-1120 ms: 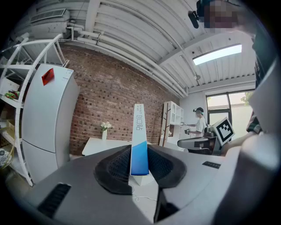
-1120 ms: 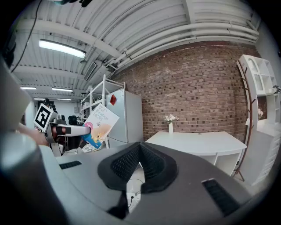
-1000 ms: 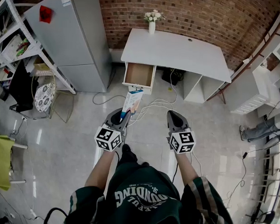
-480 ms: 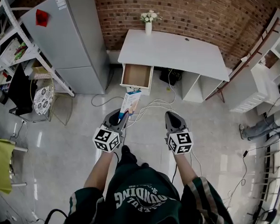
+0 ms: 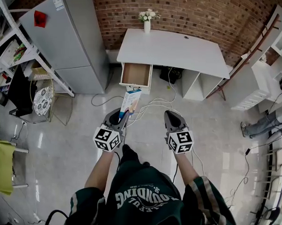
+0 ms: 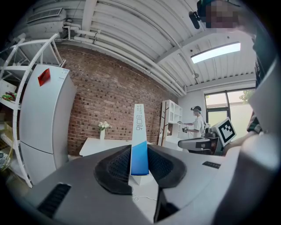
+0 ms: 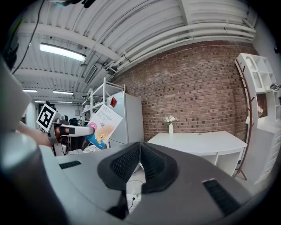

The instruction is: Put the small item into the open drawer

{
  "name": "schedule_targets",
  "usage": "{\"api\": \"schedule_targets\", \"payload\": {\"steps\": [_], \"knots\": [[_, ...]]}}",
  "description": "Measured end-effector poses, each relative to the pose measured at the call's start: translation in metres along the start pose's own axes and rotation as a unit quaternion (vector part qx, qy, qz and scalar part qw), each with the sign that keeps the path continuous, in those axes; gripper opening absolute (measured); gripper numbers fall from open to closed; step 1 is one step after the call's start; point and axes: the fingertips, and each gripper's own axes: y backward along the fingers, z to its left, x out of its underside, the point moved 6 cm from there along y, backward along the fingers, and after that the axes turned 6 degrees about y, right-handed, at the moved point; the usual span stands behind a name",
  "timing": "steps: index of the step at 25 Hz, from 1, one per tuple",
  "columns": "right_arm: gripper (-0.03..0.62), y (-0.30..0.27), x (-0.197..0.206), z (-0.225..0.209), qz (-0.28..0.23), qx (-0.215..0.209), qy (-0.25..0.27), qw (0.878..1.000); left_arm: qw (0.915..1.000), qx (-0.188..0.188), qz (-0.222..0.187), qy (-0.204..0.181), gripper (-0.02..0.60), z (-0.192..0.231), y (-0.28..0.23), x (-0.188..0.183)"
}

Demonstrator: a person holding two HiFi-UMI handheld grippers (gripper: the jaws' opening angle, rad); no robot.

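Barely shifted since a second ago: white desk [image 5: 175, 46] and its open drawer [image 5: 136, 74] a touch further left in the head view, both grippers likewise; drawer pulled out at the desk's left end, empty as far as can be seen, and well apart from the grippers, with floor and loose cables [image 5: 154, 107] between; left gripper [image 5: 121, 116] clamped on the flat blue-and-white box [image 5: 131, 101], pinching only its blue lower end, the white length jutting forward toward the drawer; right gripper [image 5: 171, 114] closed together on nothing, level beside the left; likely trouble from here: box pivoting or sliding out of so short a hold during the approach; long end catching the drawer front or desk edge if brought in tilted; release too soon, dropping it short onto the floor; cables snagging a foot.
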Motion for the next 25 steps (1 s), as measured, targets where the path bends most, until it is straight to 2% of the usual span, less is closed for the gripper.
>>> {"api": "schedule_targets", "payload": {"steps": [5,11,25], "knots": [[0.026,0.001,0.002,-0.003,0.000,-0.002,-0.001,1.000,0.9999,-0.008,-0.002,0.012,0.098,0.003,-0.004,0.004],[0.025,-0.009,0.001,-0.013,0.006,-0.002,0.000,1.000,0.9999,0.001,-0.002,0.014,0.098,0.004,-0.022,0.001],[0.026,-0.082,-0.004,-0.040,0.024,-0.010,0.000,1.000,0.9996,0.004,0.009,0.028,0.098,0.057,-0.090,-0.008]]}}
